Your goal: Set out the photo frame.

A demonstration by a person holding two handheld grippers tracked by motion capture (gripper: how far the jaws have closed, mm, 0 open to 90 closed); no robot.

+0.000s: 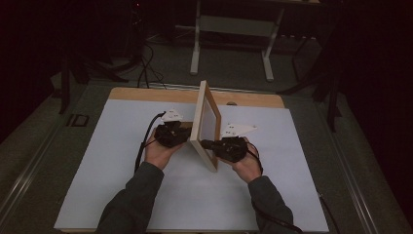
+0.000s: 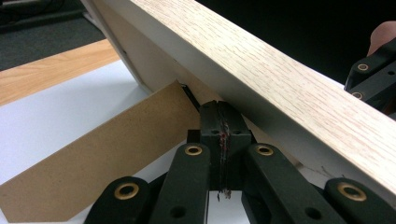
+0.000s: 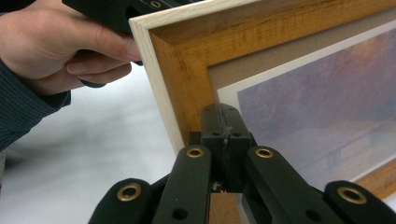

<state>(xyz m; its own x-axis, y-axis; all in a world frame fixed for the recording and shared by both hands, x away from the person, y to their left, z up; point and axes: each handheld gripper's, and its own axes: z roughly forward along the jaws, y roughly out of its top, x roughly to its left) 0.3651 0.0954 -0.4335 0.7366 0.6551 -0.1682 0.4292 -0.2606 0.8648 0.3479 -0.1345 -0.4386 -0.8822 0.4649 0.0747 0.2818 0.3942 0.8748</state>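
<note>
A wooden picture frame stands upright on edge in the middle of the white-covered table, seen almost edge-on. My left gripper is behind it, shut. In the left gripper view its tips rest against the frame's back, right by the top end of the brown hardboard stand leg, which is swung out. My right gripper is on the picture side, shut. Its tips press on the lower corner of the frame, beside the picture.
A strip of bare wood runs along the table's far edge. Beyond it are cables on the floor and a metal stand's legs. The person's left hand is close behind the frame's edge.
</note>
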